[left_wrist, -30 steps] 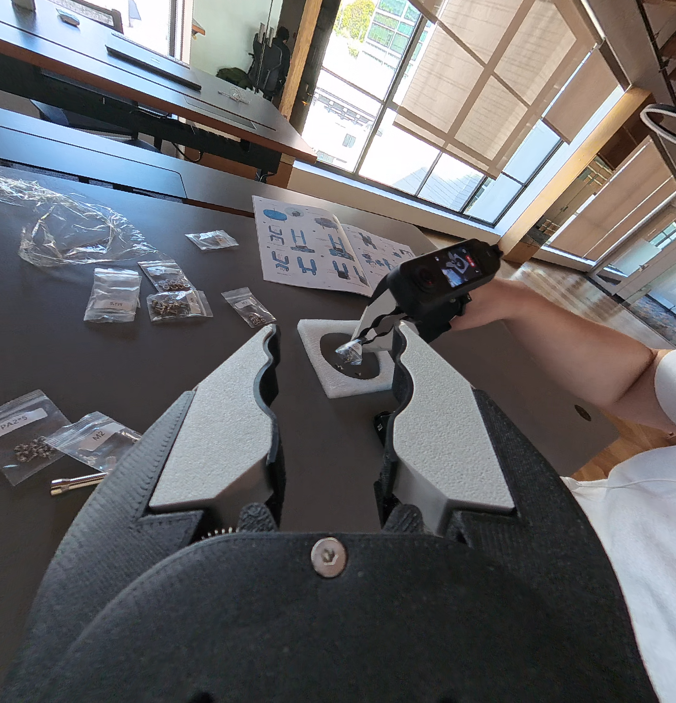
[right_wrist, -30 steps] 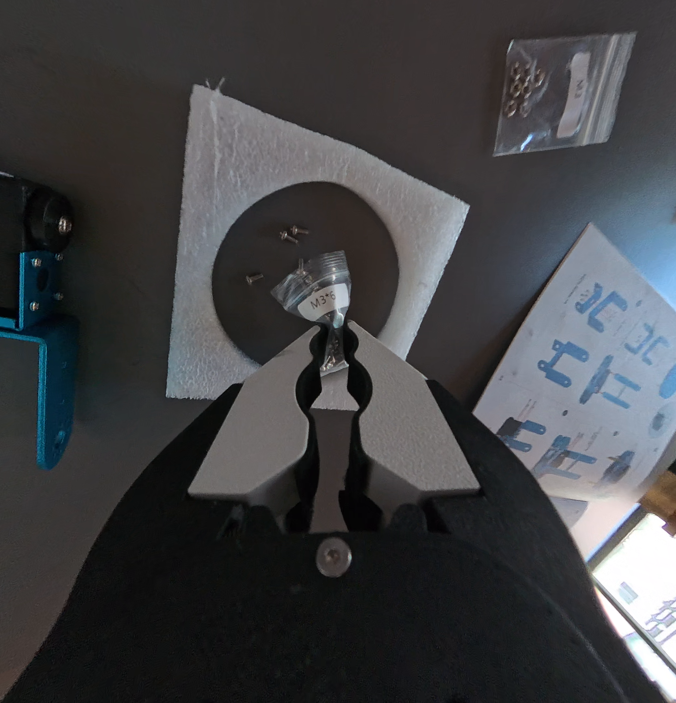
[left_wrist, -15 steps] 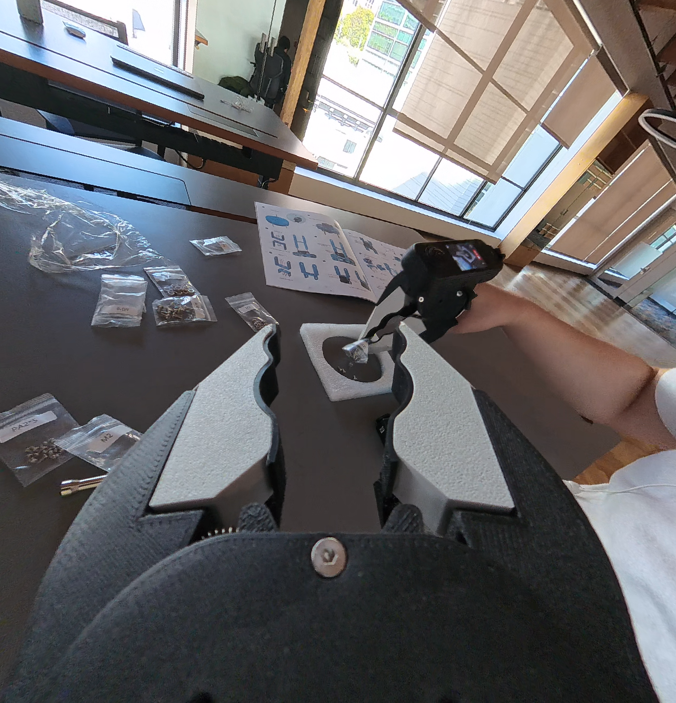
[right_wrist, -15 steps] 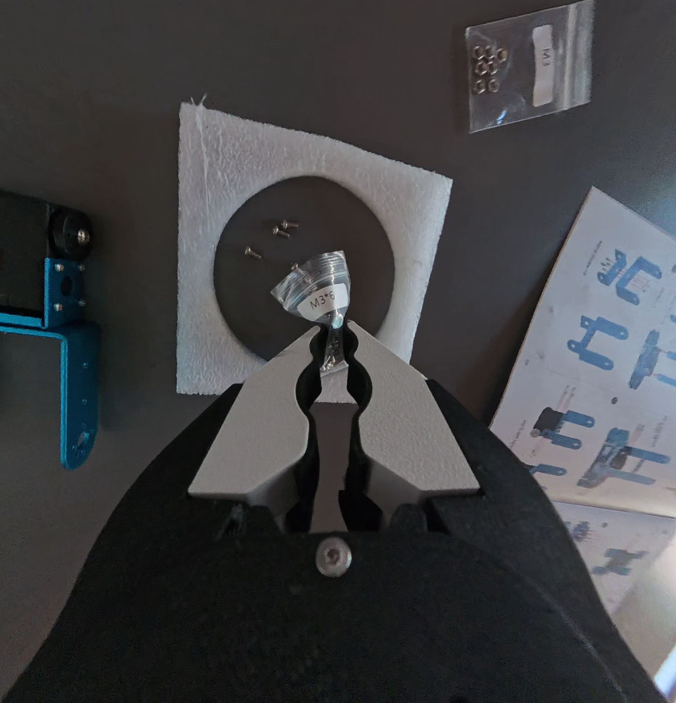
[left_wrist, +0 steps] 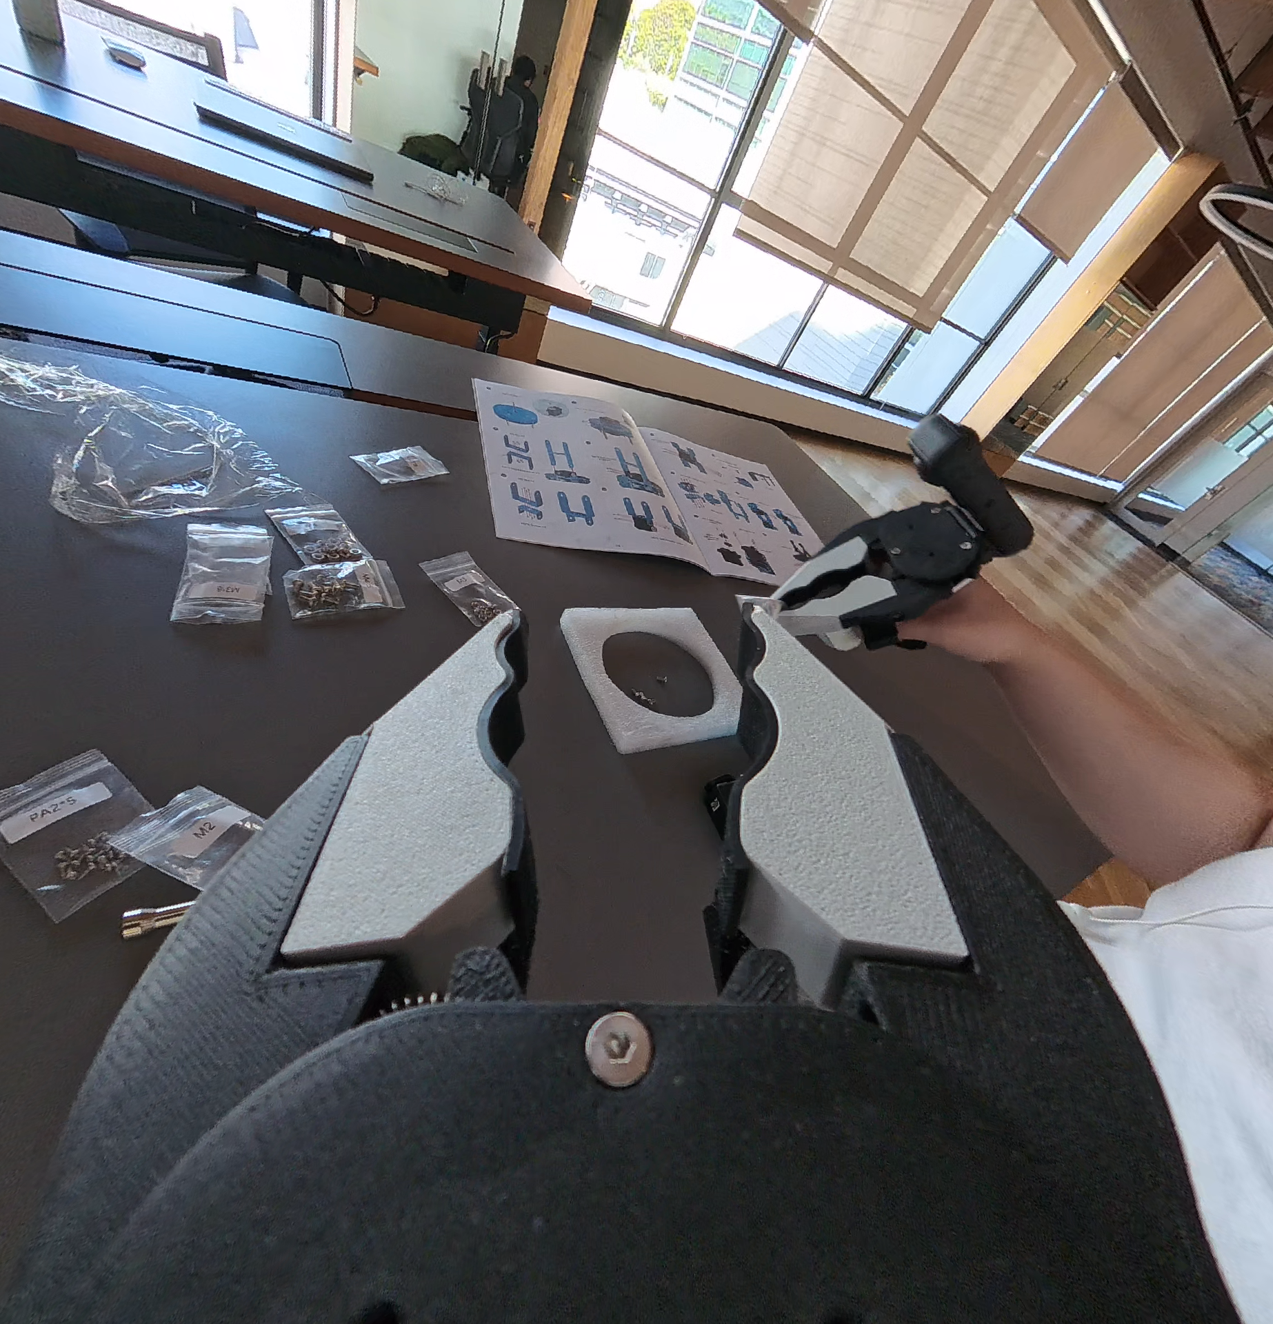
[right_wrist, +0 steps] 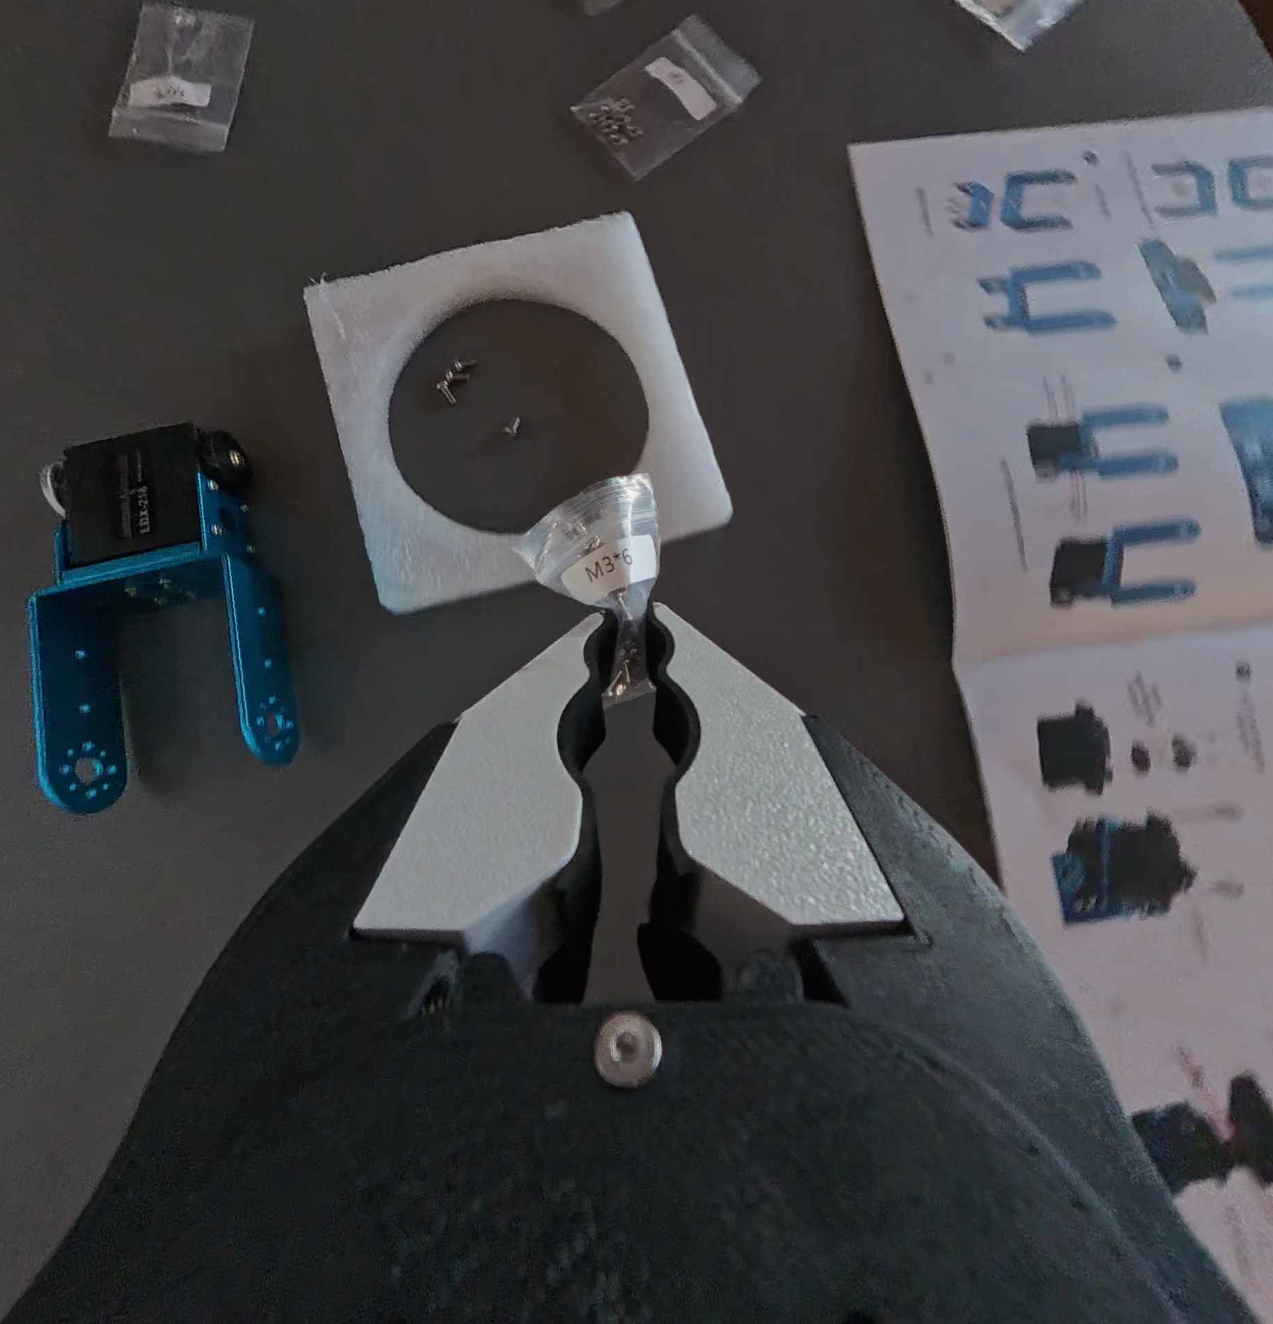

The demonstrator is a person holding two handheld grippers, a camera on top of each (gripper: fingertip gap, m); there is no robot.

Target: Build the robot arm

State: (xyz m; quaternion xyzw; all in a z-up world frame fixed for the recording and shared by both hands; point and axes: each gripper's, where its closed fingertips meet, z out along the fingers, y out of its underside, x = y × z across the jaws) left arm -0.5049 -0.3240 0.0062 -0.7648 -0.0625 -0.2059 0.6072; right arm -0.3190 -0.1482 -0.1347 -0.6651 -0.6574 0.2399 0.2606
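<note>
Two jaws of the right gripper (right_wrist: 625, 623) are pinching a small clear bag of screws (right_wrist: 599, 548), hanging mouth-down just off the white foam square (right_wrist: 519, 286); more screws could be spilling outside its round cut-out. Farther off, the left gripper (left_wrist: 630, 630) is hovering spread wide and holding nothing above the dark table (left_wrist: 153, 688), so nothing is catching strays.

The instruction booklet (right_wrist: 1135, 501) is blurred and cut off at the right edge, its drawings unreadable.

Black textured hand-held gripper (left_wrist: 628, 630) with pale grey wavy-edged fingers (left_wrist: 419, 781), one silver hex screw (left_wrist: 617, 1053); white sleeve (left_wrist: 1207, 1017).
</note>
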